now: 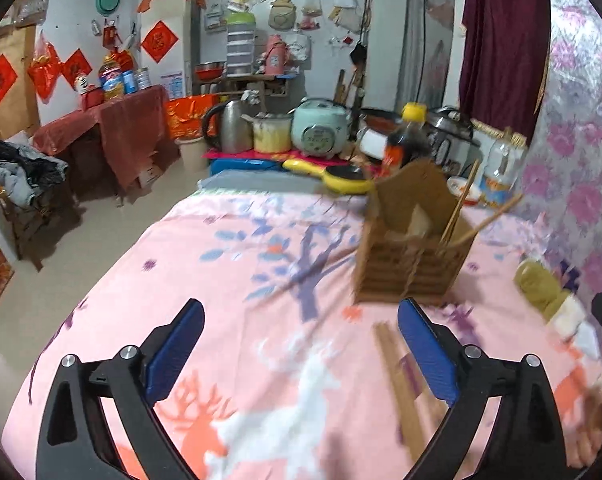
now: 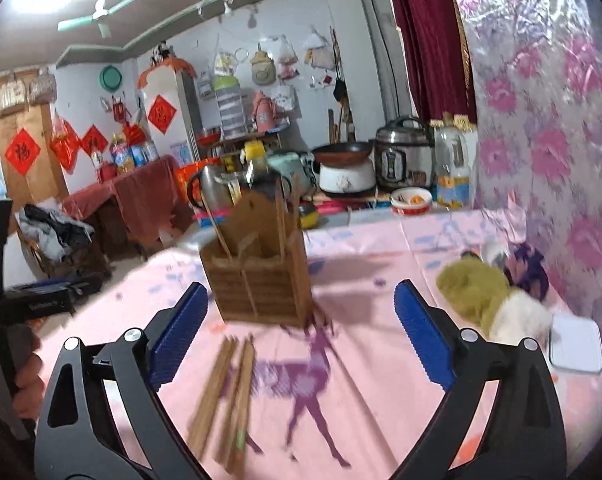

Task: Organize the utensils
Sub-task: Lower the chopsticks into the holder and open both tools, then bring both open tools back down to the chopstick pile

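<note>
A slatted wooden utensil holder (image 1: 413,256) (image 2: 261,280) stands upright on the pink patterned cloth (image 1: 261,360), with a few chopsticks (image 2: 217,220) leaning in it. A bundle of loose wooden chopsticks (image 2: 225,396) (image 1: 401,380) lies on the cloth in front of the holder. My left gripper (image 1: 301,308) is open over bare cloth, with the bundle just inside its right finger. My right gripper (image 2: 301,286) is open too; the bundle lies below its left finger and the holder stands beyond its left fingertip. Nothing is held.
An olive and white plush toy (image 2: 477,292) and a white flat box (image 2: 577,344) lie at the right by the floral wall. Beyond the cloth's far edge stand a bowl (image 2: 413,200), cookers, a kettle and bottles. A hand (image 2: 25,384) holds the other gripper at the left.
</note>
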The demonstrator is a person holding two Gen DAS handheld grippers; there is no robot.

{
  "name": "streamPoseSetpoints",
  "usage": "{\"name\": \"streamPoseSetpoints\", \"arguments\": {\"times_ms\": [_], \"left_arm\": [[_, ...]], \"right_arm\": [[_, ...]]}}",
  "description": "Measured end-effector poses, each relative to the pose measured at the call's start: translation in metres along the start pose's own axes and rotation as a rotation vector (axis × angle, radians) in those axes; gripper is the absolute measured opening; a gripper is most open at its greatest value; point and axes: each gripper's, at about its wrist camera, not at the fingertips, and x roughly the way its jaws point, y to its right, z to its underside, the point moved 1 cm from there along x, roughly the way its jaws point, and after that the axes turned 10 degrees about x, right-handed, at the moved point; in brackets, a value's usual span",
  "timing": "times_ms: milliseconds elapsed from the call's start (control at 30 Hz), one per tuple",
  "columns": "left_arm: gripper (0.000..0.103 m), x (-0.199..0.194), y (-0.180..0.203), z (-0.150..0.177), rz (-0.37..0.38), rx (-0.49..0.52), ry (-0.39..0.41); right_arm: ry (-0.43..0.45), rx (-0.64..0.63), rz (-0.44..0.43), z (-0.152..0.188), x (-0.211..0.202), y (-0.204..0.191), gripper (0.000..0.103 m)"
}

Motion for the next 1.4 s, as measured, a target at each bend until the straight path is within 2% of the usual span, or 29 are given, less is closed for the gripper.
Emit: {"name": "streamPoseSetpoints", "arguments": {"times_ms": [167, 267, 400, 467, 633, 833, 1000, 1100, 1233, 1333, 1400], "left_arm": [[0.095, 0.034, -0.022, 0.03, -0.021, -0.064, -0.093], [0.095, 0.053, -0.027, 0.044, -0.021, -0.082, -0.195], [0.095, 0.058, -0.011, 0.053, -0.032, -0.017, -0.237], [0.095, 0.058, 0.004, 0.056, -0.037, 0.043, -0.238], [0.095, 0.064, 0.034, 0.064, 0.057, 0.139, -0.275], [0.095, 0.063, 0.062, 0.073, 0.152, 0.228, -0.279], [0.095, 0.063, 0.082, 0.078, 0.277, 0.26, -0.303], [0.095, 0.068, 0.097, 0.082, 0.315, 0.292, -0.329], [0.096, 0.079, 0.114, 0.092, 0.281, 0.356, -0.367], [0.098, 0.089, 0.107, 0.089, 0.268, 0.315, -0.379], [0.098, 0.095, 0.093, 0.084, 0.183, 0.281, -0.374]], "right_arm": [[-0.126, 0.002, 0.053, 0.023, 0.025, 0.011, 0.091], [-0.206, -0.013, 0.059, 0.036, 0.038, 0.007, 0.091], [-0.304, -0.085, 0.057, 0.057, 0.052, -0.006, 0.091], [-0.321, -0.118, 0.066, 0.064, 0.054, -0.013, 0.091], [-0.36, -0.118, 0.095, 0.069, 0.06, -0.01, 0.091], [-0.404, 0.018, 0.103, 0.064, 0.067, 0.016, 0.091], [-0.398, 0.038, 0.117, 0.063, 0.068, 0.019, 0.091], [-0.388, 0.045, 0.116, 0.059, 0.066, 0.019, 0.091], [-0.375, 0.077, 0.113, 0.053, 0.064, 0.026, 0.091], [-0.379, 0.107, 0.109, 0.051, 0.064, 0.031, 0.091], [-0.385, 0.118, 0.105, 0.051, 0.065, 0.033, 0.091]]}}
